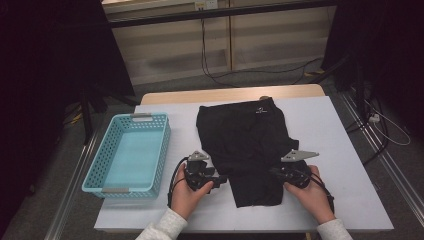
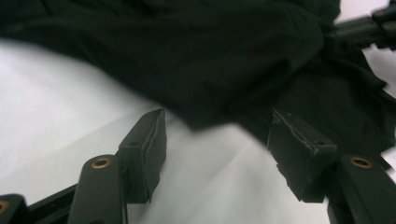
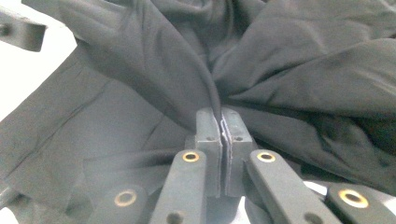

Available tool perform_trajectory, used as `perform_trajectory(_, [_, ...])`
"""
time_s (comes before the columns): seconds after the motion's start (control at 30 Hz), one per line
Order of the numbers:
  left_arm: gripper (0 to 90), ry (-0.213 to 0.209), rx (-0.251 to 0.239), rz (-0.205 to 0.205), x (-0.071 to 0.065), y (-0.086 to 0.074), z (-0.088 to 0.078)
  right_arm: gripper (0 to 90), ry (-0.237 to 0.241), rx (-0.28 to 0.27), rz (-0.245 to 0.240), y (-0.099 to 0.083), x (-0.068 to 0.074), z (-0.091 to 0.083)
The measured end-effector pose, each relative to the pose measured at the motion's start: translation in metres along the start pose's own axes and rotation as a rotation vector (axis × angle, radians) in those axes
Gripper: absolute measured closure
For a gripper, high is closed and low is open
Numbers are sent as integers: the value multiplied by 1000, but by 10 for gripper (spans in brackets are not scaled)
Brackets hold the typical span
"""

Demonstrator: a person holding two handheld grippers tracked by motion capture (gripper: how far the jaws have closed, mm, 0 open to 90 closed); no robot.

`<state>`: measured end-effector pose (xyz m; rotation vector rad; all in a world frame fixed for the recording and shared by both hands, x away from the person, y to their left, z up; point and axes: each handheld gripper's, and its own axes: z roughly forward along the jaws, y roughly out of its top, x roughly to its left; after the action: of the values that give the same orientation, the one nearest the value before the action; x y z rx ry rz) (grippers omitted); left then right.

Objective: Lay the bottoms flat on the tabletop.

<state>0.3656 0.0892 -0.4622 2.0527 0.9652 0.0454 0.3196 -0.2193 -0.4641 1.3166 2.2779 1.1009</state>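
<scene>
High view first: the white table carries everything I am working with, and the biggest thing on it is the black garment, which looks like a pair of shorts with a small pale logo at its far waistband. It lies flat in the middle, stretching away from both of my grippers toward the far edge. Its near part is narrower and seems to be doubled over, so I judge a first fold is made or under way, though I cannot tell how neat it is.

Out beyond my left gripper, toward the table's left edge, stands the light blue basket, with nothing in it. I take that as where the folded piece should end up, so the remaining folds and the transfer are left to do.

My right gripper sits at the garment's near right edge. In the right gripper view its jaws are pressed together with a ridge of the dark cloth pinched between them, the fabric bunching up and fanning away from the pads.

My left gripper is at the garment's near left edge. In the left gripper view its jaws stand spread, with white tabletop between them and the cloth's edge lying just ahead, not gripped.
</scene>
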Motion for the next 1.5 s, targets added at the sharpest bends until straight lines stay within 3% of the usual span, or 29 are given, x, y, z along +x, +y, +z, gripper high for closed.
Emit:
perform_trajectory(0.1, [412,-10,-26,-21,1,2,7,878,16,-4,-4,0,2,1])
perform_trajectory(0.2, [541,-16,-41,-23,2,4,12,878,39,1,-8,0,6,2])
perform_trajectory(0.27, [629,-11,-31,-7,2,5,13,878,39,-2,-16,0,8,4])
perform_trajectory(0.4, [838,-33,11,-44,6,6,12,878,51,-1,-24,1,11,5])
perform_trajectory(0.47, [893,-44,42,-81,10,7,7,878,55,2,-29,1,11,5])
perform_trajectory(0.57, [897,-54,57,-119,15,9,-6,879,58,1,-30,1,12,5])
perform_trajectory(0.7, [898,-35,92,-143,24,10,-25,880,62,-8,-26,2,11,4])
perform_trajectory(0.83, [898,-12,98,-155,30,13,-37,880,66,-18,-32,5,13,4])
perform_trajectory(1.1, [894,-27,106,-182,37,13,-39,870,38,-24,-30,5,8,5])
perform_trajectory(1.2, [895,-29,109,-179,35,13,-38,826,-6,-26,-60,5,10,4])
perform_trajectory(1.33, [895,-37,106,-187,37,13,-40,788,-4,-46,-71,8,15,-2])
perform_trajectory(1.5, [894,-35,99,-200,37,13,-42,702,65,-86,-110,15,29,-7])
